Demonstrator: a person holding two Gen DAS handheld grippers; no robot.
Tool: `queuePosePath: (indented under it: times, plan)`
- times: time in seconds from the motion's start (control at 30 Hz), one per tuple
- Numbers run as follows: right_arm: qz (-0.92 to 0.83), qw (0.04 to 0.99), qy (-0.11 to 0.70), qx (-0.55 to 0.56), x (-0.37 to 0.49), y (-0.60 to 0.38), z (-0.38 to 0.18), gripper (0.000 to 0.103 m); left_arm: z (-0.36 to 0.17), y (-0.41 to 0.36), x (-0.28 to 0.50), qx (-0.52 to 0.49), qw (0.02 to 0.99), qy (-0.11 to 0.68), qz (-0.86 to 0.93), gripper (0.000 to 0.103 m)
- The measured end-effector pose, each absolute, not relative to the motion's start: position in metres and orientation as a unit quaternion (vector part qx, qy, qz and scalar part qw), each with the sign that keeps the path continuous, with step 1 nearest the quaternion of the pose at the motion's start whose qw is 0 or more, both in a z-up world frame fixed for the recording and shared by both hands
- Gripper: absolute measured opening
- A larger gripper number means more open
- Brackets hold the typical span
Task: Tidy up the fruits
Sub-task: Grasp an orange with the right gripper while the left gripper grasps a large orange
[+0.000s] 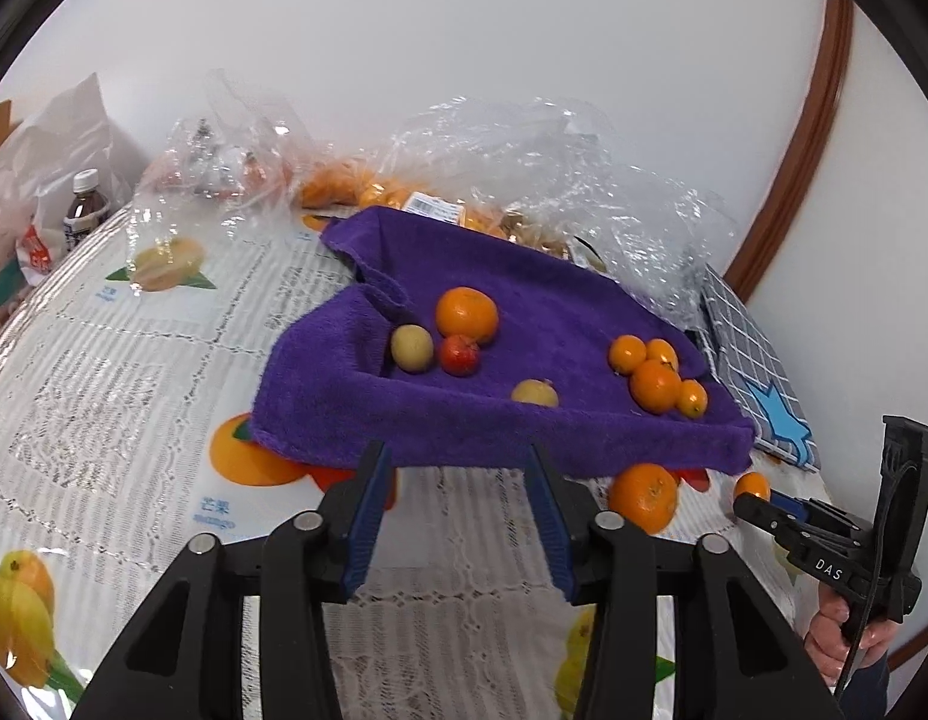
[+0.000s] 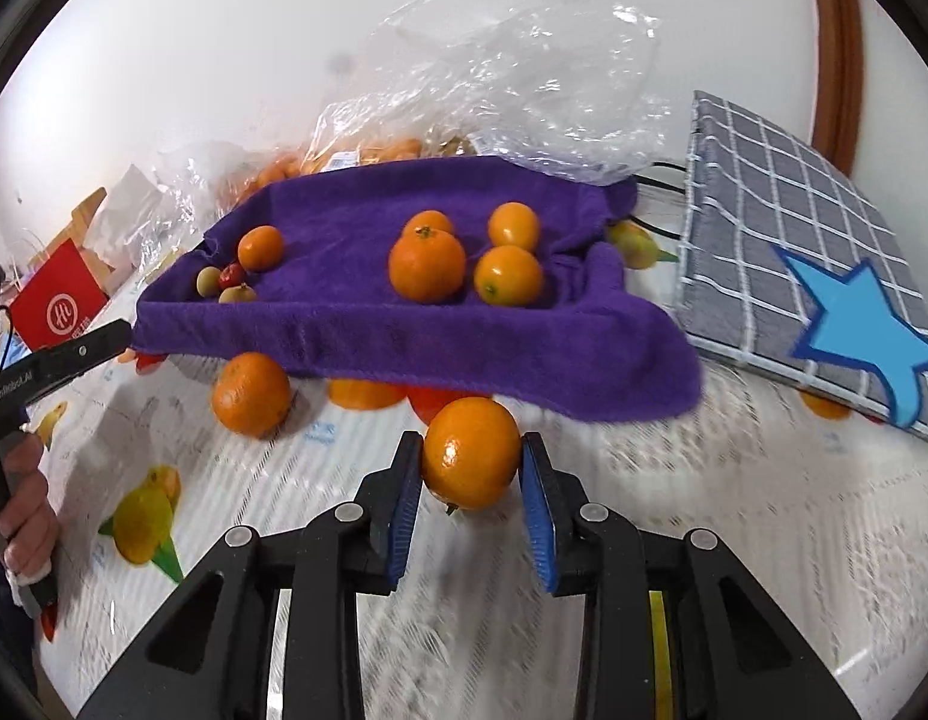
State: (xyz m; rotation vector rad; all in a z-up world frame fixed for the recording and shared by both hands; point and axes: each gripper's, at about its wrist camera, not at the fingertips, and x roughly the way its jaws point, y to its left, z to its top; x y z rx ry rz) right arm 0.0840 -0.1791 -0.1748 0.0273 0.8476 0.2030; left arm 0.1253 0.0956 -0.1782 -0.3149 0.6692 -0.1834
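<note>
From the left wrist, your left tongs (image 1: 458, 504) stand open and empty before the purple towel (image 1: 524, 420), whose raised front edge pens the sorted fruit. From the right wrist, your right tongs (image 2: 471, 474) grip a tangerine (image 2: 471, 461) just short of that edge — bare tabletop (image 2: 734, 510) lies rightward.

left wrist: low, near | right wrist: close | shared: purple towel (image 1: 494, 360) (image 2: 404, 324)
</note>
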Motion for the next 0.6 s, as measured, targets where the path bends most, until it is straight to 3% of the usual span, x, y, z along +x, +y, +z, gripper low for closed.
queuePosePath:
  times: [0.6]
  plan:
    - [0.085, 0.916, 0.388, 0.06, 0.046, -0.223, -0.168, 0.032, -0.183, -0.01, 0.142, -0.072, 0.905, 0.383, -0.172, 0.055]
